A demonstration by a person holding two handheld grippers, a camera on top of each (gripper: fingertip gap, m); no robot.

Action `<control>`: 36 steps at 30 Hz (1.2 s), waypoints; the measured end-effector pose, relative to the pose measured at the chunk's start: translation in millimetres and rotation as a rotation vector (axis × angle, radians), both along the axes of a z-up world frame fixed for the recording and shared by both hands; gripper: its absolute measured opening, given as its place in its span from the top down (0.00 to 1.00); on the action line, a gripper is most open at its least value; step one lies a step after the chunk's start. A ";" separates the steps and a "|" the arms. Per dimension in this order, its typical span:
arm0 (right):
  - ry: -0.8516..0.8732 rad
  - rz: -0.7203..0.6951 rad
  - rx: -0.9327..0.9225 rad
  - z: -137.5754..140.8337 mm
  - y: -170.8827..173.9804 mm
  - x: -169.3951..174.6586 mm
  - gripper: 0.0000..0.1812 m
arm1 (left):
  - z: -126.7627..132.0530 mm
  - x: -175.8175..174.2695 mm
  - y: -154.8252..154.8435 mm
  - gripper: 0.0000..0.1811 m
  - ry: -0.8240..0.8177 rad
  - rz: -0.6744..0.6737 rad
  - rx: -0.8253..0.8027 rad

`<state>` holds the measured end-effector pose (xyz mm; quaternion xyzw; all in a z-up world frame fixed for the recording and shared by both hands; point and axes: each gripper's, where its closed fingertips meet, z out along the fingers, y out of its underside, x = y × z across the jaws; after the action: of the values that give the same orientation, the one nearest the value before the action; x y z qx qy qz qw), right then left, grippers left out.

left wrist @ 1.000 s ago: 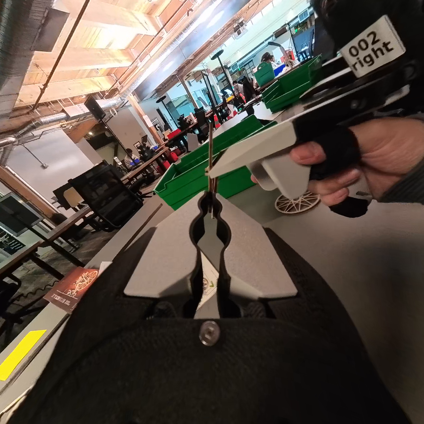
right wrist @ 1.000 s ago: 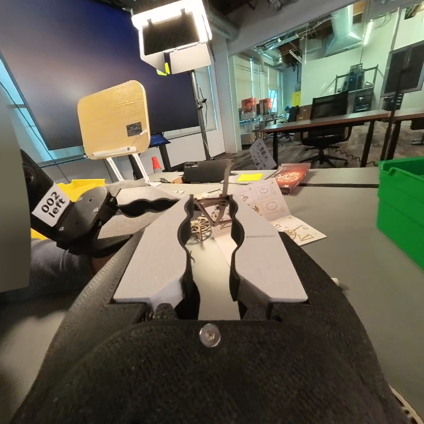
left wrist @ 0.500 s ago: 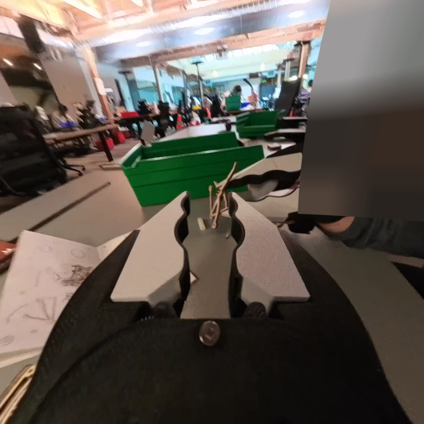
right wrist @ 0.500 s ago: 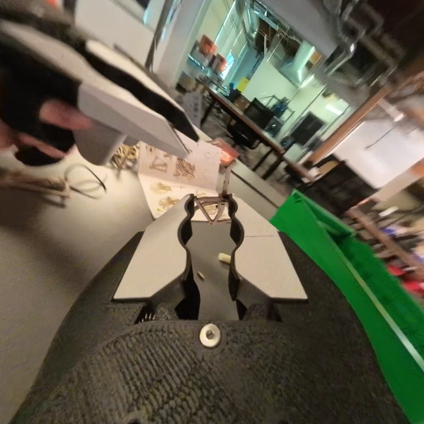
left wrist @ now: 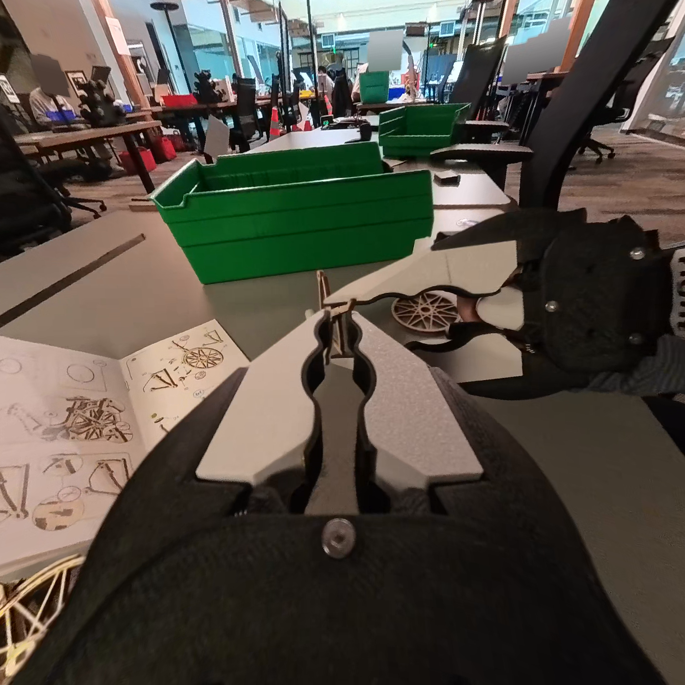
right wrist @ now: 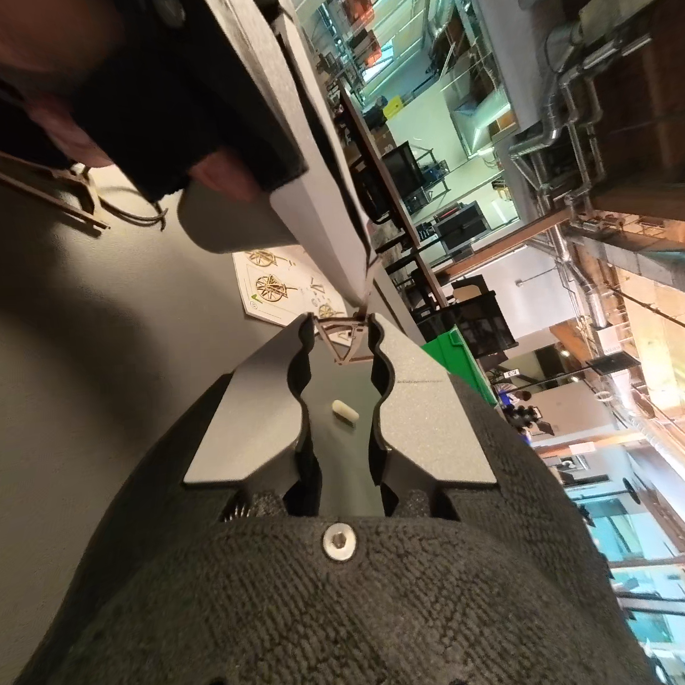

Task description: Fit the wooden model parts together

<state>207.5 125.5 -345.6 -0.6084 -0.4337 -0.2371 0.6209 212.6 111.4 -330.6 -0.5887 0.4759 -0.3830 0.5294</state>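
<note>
My right gripper (right wrist: pixel 339 322) is shut on a small triangular wooden frame (right wrist: pixel 343 344), held across its fingertips. My left gripper (left wrist: pixel 339 320) is nearly closed, pinching one end of the same frame (left wrist: pixel 336 333), which shows edge-on there. A thin wooden strip (left wrist: pixel 321 287) rises from the frame. The two grippers meet tip to tip above the table. The right gripper's upper finger (left wrist: pixel 407 274) comes in from the right. The left gripper's fingers (right wrist: pixel 326 252) come in from the upper left.
A wooden spoked wheel (left wrist: pixel 426 311) lies under the right gripper. A green bin (left wrist: pixel 296 218) stands behind. An open instruction booklet (left wrist: pixel 111 389) lies at the left, another wheel (left wrist: pixel 22 611) at the bottom left. A small white peg (right wrist: pixel 344 409) lies on the grey table (right wrist: pixel 111 333). From the right gripper's tips to the wheel (left wrist: pixel 22 611) is close to 15 cm.
My left gripper tilted down from the ceiling to the table, opened, then closed on the frame's end. My right gripper rolled sideways with the frame and came tip to tip with it.
</note>
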 end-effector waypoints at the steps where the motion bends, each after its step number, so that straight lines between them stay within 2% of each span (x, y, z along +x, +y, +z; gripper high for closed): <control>1: -0.005 0.003 -0.004 -1.0 0.0 -0.7 0.85 | -2.2 0.4 0.9 0.97 0.013 0.005 -0.007; 9: -0.057 -0.019 0.021 -0.5 -0.4 0.0 0.85 | -4.2 1.0 0.6 0.97 0.024 0.007 -0.007; 13: -0.092 -0.052 0.047 1.2 0.7 2.5 0.85 | -5.2 0.6 4.9 0.92 0.032 0.042 -0.005; 21: -0.107 -0.062 0.054 1.4 0.3 1.4 0.85 | -4.2 1.1 -0.5 0.90 0.003 -0.043 -0.076; 23: -0.127 -0.084 0.038 -2.2 2.6 3.9 0.85 | -4.6 2.4 -4.2 0.84 0.011 -0.065 -0.063; 25: -0.137 -0.076 0.042 -2.4 2.3 1.4 0.85 | -5.0 2.3 -2.8 0.83 0.017 -0.045 -0.046; 27: -0.147 -0.064 0.049 -2.2 1.0 -1.7 0.85 | -4.6 0.3 4.5 0.89 0.013 0.011 -0.043; 31: -0.150 -0.058 0.038 -4.1 1.3 -2.8 0.85 | -6.9 1.3 5.0 0.99 0.032 0.018 -0.038; 36: -0.130 -0.050 -0.018 -11.3 2.5 -2.6 0.85 | -13.6 2.4 7.9 0.99 0.071 0.023 -0.082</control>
<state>204.9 128.1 -356.9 -0.6078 -0.4598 -0.2878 0.5799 215.0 119.3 -344.2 -0.6285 0.4716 -0.3749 0.4920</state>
